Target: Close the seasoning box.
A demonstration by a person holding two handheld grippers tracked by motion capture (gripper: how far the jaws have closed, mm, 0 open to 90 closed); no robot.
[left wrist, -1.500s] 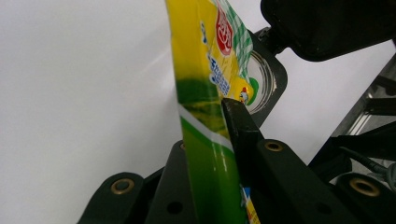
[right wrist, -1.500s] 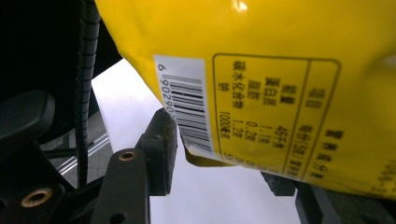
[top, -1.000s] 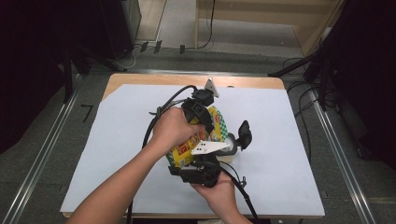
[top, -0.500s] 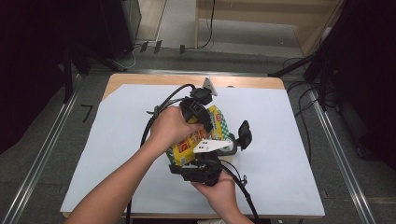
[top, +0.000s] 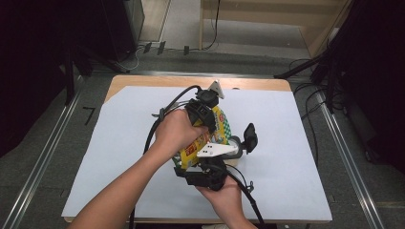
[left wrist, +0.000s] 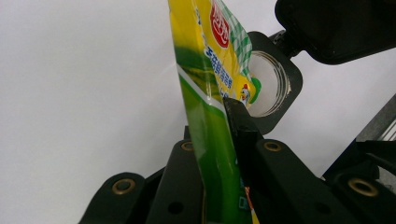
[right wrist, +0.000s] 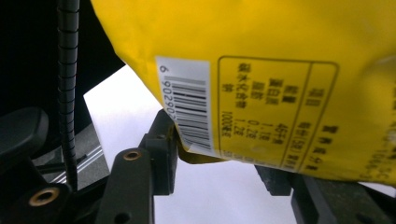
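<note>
A yellow and green pouch (top: 216, 135) hangs upright between both hands at the middle of the table. My left gripper (left wrist: 215, 116) is shut on the pouch (left wrist: 205, 60), pinching its edge from the side; in the high view this gripper (top: 204, 114) sits on top of it. Just behind the pouch lies a clear jar (left wrist: 267, 84) with a black rim, its mouth facing me and its black flip lid (left wrist: 336, 28) swung open. My right gripper (right wrist: 217, 170) is open under the pouch's barcoded back (right wrist: 233, 84), whose lower edge dips between the spread jaws.
The jar (top: 235, 146) and its black lid (top: 249, 137) rest on a white sheet (top: 296, 124) covering the wooden table. Black cables trail from both grippers. Metal rails run along both sides of the table, with dark equipment beyond.
</note>
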